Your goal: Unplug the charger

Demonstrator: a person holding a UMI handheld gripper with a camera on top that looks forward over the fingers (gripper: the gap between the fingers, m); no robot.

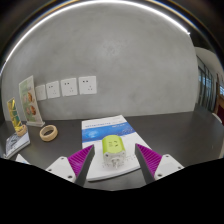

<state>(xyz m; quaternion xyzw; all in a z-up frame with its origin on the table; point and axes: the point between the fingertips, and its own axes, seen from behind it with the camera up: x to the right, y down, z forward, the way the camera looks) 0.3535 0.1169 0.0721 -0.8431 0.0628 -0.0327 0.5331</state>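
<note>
Three wall sockets (68, 87) sit in a row on the grey wall (130, 60) above the desk (180, 130), with nothing that can be seen plugged into them. At the far left of the desk is a yellow and green box (14, 115) with printing too small to read, and just right of it a roll of tape (48, 132) lies flat. Further right, a white sheet of paper (110, 135) with a blue band across its top lies ahead of the jaws; its print cannot be made out. On the near end of that sheet rests the charger (112, 152), a white block with a yellow-green face, perhaps with a small mark on it. The gripper (112, 160) has its jaws spread wide, the purple pads (70, 160) on either side of the charger with a clear gap at each side, holding nothing.
</note>
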